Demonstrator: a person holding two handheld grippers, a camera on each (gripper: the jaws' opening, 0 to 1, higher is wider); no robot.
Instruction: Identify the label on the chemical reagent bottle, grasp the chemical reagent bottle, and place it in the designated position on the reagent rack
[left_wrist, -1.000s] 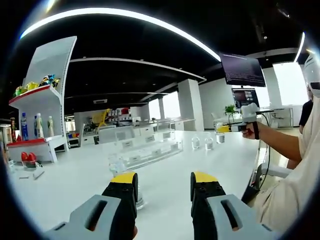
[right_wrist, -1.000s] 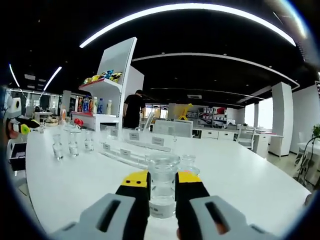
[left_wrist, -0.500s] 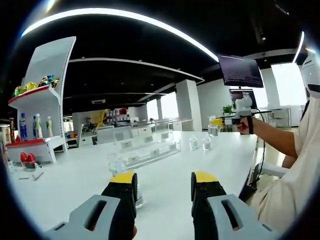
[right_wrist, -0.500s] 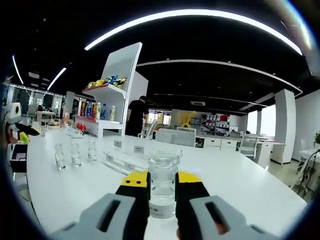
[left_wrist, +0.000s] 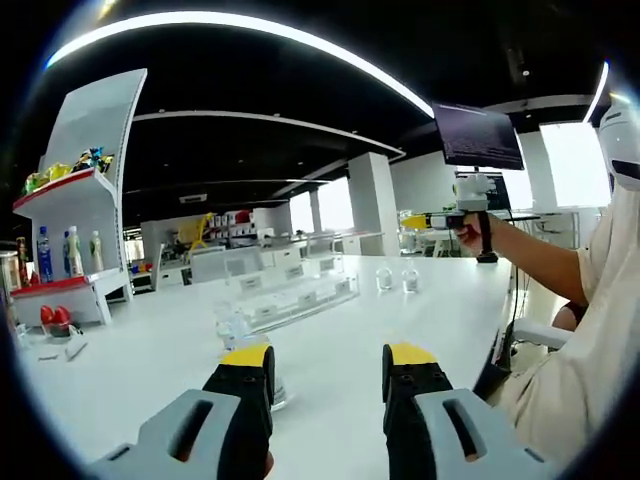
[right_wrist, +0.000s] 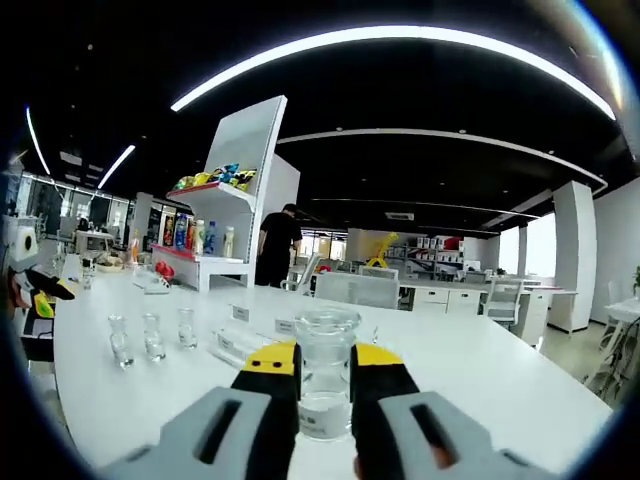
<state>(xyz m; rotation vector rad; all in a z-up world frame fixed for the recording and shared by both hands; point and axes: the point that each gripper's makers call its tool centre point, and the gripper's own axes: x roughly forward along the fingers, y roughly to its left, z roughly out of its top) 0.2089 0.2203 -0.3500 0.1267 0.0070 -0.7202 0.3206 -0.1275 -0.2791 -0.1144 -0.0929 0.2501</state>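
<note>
Right claw (right_wrist: 323, 372): closed on a clear glass reagent bottle (right_wrist: 326, 375), jaws pressed against both of its sides; bottle upright with a wide round stopper top, raised clear of the white worktop (right_wrist: 480, 380). Label text on the bottle cannot be read.
Left claw (left_wrist: 330, 372): jaws apart with a plain gap between the yellow-tipped ends, nothing between them; held low over the worktop.
Right claw, seen from the left gripper view (left_wrist: 432, 220): held out over the far side of the worktop by a person's hand (left_wrist: 470, 232), sleeve at the right edge.
Reagent rack (left_wrist: 290, 297): clear, stepped, lying along the worktop ahead of the left claw, small white tags on its front faces; tag text too small to read. In the right gripper view the rack (right_wrist: 250, 335) lies beyond the held bottle, to its left.
Other bottles: one small clear bottle (left_wrist: 232, 328) just beyond the left claw's left jaw; two more (left_wrist: 394, 279) standing side by side past the rack's far end; three in a row (right_wrist: 152, 337) on the worktop left of the rack.
Background: white display shelf (right_wrist: 215, 215) carrying drinks bottles and packets; a person in dark clothing (right_wrist: 273, 248) standing beside it.
</note>
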